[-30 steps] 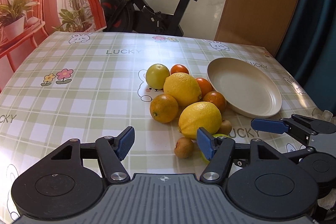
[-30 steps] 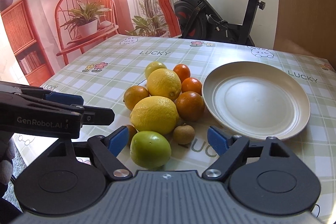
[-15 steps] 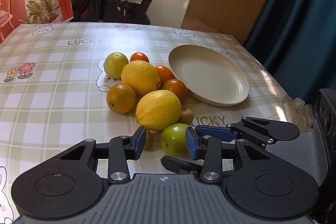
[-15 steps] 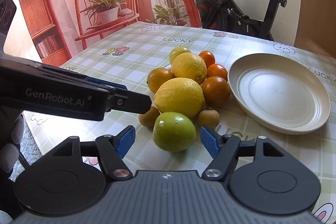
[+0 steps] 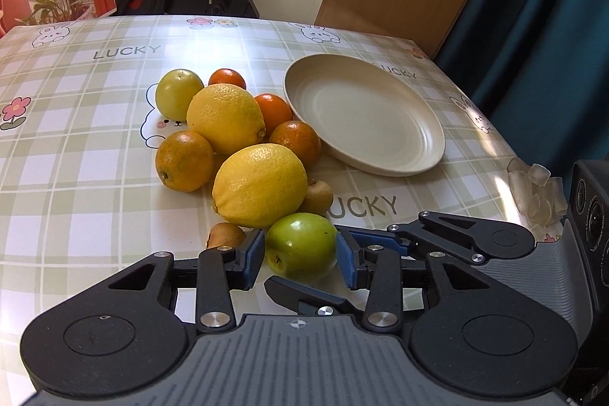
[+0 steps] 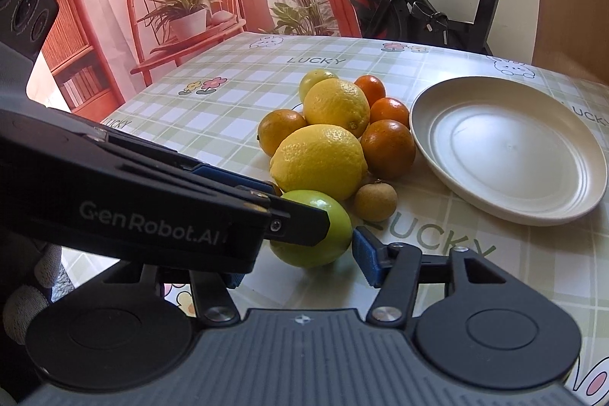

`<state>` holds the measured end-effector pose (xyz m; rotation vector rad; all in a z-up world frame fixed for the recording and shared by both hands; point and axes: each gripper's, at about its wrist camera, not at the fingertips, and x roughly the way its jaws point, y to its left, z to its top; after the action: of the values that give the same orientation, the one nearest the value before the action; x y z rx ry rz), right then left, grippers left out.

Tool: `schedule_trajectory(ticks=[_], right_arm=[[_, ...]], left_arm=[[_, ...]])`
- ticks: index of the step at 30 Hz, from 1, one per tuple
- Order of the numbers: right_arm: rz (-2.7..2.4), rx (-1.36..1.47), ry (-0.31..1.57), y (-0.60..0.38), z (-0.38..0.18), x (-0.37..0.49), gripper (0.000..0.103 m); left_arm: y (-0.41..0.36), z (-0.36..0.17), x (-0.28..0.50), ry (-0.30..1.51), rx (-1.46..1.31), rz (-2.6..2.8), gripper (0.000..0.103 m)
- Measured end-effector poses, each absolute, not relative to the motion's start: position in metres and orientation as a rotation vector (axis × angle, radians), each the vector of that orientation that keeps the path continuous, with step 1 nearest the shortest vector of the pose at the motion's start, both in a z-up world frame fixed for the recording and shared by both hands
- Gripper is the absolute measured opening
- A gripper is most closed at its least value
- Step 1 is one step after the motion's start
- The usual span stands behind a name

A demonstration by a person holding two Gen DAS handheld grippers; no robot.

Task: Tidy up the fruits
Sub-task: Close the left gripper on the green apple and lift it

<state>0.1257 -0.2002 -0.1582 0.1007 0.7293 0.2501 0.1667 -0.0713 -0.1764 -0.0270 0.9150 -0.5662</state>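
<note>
Fruits sit heaped on the counter (image 5: 76, 177) beside an empty plate (image 5: 365, 117). Nearest, the green apple (image 5: 300, 246) lies between both sets of jaws: the left gripper (image 5: 298, 255) pads touch or nearly touch its sides, while the right gripper (image 6: 304, 253) stays open around it. With both tools crowding one apple, they could collide or knock it into the lemon (image 5: 260, 189) behind. Half a second ago the left jaws were narrower and beside the apple.
</note>
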Motion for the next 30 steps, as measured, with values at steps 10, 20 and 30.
schedule_trajectory(ticks=[10, 20, 30], right_arm=[[0.236, 0.134, 0.741, -0.205, -0.161, 0.124, 0.051], [0.186, 0.132, 0.673, -0.213, -0.134, 0.116, 0.051], [0.107, 0.15, 0.536, -0.251, -0.078, 0.141, 0.05]], left_arm=[[-0.073, -0.17, 0.162, 0.908, -0.006, -0.572, 0.043], [-0.085, -0.132, 0.163, 0.801, 0.013, -0.624, 0.043], [-0.115, -0.09, 0.214, 0.726, -0.031, -0.68, 0.043]])
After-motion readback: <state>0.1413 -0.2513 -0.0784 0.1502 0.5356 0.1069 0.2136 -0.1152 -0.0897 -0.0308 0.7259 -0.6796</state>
